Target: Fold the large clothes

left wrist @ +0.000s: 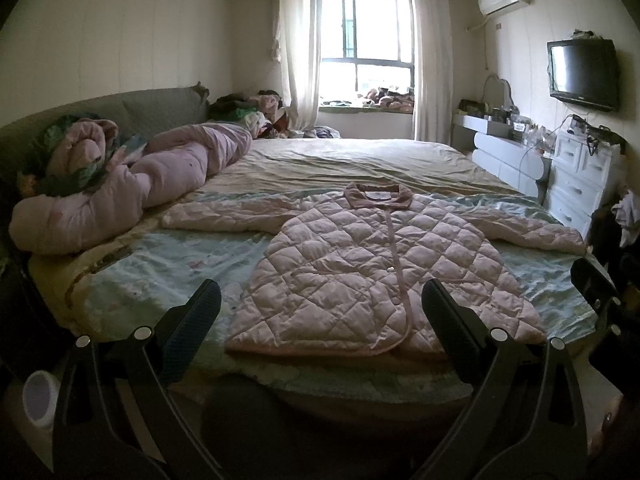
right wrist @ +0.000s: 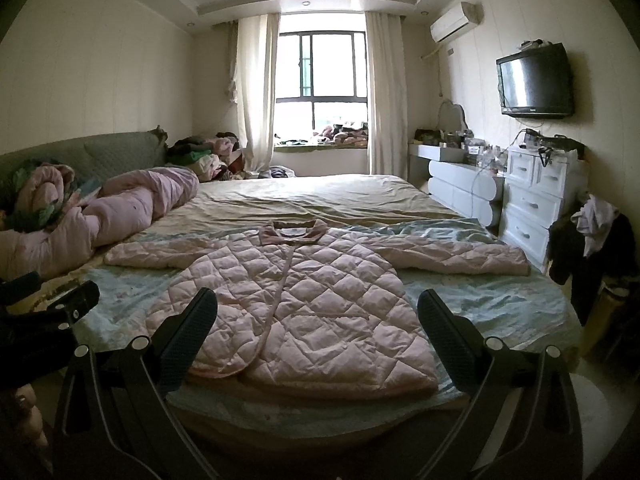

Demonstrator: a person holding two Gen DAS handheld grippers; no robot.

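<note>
**Operator:** On the bed (left wrist: pixel 360 168), near its foot edge, the quilted pink jacket (left wrist: pixel 372 272) lies flat, front up, collar (left wrist: pixel 378 194) toward the window (left wrist: pixel 366 44), both sleeves spread out sideways. State of each tool?

**Inspector:** Left tool (left wrist: pixel 320 312): jaws wide apart, holding nothing, hovering short of the hem. Right tool (right wrist: pixel 318 320): the same, wide and empty, centred over the lower front panel. Neither touches the fabric.

**Operator:** Probable step?

**Inspector:** Judged from the layout, no fold is made yet; a first grasp comes next, probably at a sleeve or a hem corner.

**Operator:** Failure modes?

**Inspector:** Three. First, the padding is thick; a shallow pinch may catch only the top layer, so the front panel lifts and the back stays down. Second, the hem lies close to the mattress edge; a pull toward the operator may drag the garment off the bed. Third, the light blue sheet (right wrist: pixel 500 304) underneath is loose and may be pinched together with the jacket.
</note>
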